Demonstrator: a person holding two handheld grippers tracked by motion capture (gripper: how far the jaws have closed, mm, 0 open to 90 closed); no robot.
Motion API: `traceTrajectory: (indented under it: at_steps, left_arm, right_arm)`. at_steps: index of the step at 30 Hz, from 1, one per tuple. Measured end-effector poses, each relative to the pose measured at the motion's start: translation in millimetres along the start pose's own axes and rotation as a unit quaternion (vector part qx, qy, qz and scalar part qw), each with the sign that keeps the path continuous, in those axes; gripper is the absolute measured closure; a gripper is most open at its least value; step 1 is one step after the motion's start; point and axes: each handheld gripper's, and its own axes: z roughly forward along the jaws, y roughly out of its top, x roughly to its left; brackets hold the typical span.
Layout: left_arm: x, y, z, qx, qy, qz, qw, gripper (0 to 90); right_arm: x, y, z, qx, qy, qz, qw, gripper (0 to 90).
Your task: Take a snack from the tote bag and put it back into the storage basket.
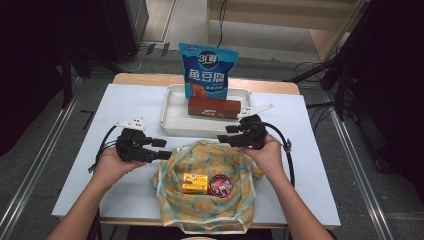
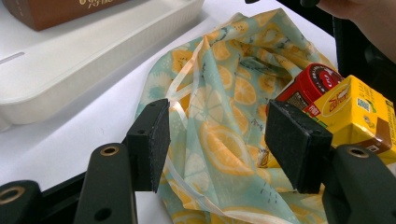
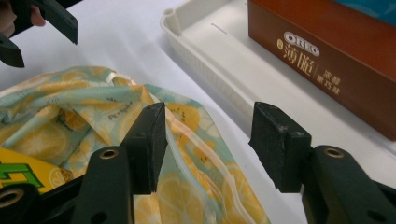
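The lemon-print bag lay spread on the bench, a yellow box and a red tin resting on it; the wrapping was not yet done. The left gripper hovered with jaws parted around a fold. The right gripper, jaws released, pointed level at the bag's edge nearest the tray.

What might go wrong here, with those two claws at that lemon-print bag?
1. Both grippers, left and right, stand open over the thin bag; a pinch may catch one layer only and slip.
2. The yellow box and red can lie at the bag's mouth; a tug might tip them out.
3. The tray sits close behind; the right gripper could bump it.
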Motion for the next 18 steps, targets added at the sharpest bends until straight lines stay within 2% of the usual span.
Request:
traceTrajectory:
  at_steps: [6,13,18]
  left_arm:
    - [-4.2,2.1,-1.7,-0.004,-0.003,0.005,1.0,41.3]
    - [-16.8,3.8,-0.9,0.003,-0.013,0.026,0.9996,41.8]
    - [-28.4,4.1,0.4,0.009,-0.021,0.041,0.9989,41.7]
  right_arm:
    - [1.4,-3.6,-4.0,-0.002,-0.003,-0.003,1.0,46.5]
    - [7.1,-7.6,-8.5,-0.002,-0.004,-0.009,0.9999,44.1]
    - [7.8,-11.2,-11.5,0.001,-0.004,-0.003,1.0,42.5]
